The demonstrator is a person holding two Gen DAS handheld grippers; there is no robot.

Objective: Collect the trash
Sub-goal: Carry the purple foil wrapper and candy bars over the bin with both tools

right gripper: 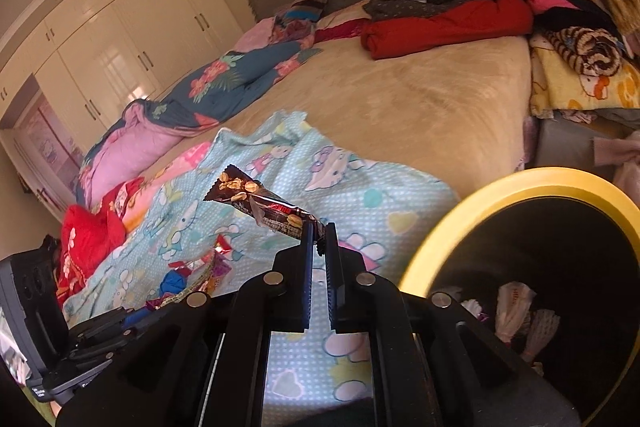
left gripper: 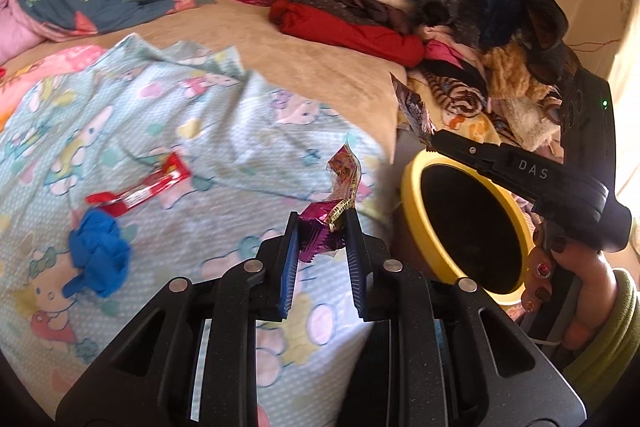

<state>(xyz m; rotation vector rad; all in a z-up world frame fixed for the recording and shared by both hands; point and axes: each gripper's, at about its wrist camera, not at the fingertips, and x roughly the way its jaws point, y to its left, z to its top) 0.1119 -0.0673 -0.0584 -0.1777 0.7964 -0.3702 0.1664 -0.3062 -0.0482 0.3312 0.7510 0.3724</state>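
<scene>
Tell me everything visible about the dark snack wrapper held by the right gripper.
The dark snack wrapper is long, brown-black glossy film with peanut pictures near its crimped far end and red lettering nearer the grip. The right gripper pinches one end between its nearly closed fingers; the rest sticks out up and left, unsupported, above the light blue cartoon blanket. It looks flattened and empty. The yellow-rimmed bin stands to its right.

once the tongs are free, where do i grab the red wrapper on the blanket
Grip the red wrapper across its narrow middle, coming from above with the jaws straddling its short width. It lies flat and long on the blanket, running diagonally, so turn the tongs crosswise to it. Avoid the lower end, which sits close to the blue glove.
</scene>
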